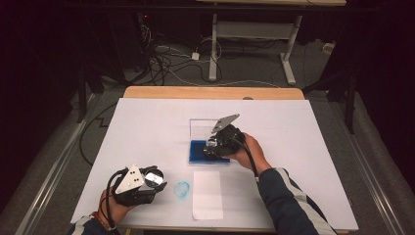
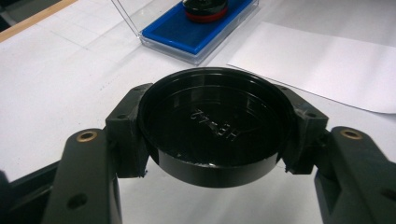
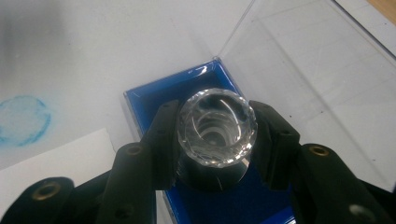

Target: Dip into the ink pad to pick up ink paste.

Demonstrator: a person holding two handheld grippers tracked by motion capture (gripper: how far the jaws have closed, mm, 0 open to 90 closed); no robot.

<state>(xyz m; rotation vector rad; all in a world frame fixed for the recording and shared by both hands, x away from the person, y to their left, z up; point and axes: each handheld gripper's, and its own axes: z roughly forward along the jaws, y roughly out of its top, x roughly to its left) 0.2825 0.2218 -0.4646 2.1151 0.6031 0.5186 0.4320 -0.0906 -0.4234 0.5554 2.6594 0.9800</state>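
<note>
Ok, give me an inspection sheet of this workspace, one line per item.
Surface: white sheet over a wooden table, blue smudge near the front.
Job's things: black cap; clear-topped stamp over the blue pad in the open case.
Clutter: loose paper.
Grippers: left gripper shut on the cap; right gripper shut on the stamp.
Cables: one trails from each gripper.
Surroundings: floor cables, second table's legs, dark room.

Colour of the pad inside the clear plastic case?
Deep blue. The pad inside the clear plastic case shows best in the right gripper view, under the stamp held by the right gripper.
</note>
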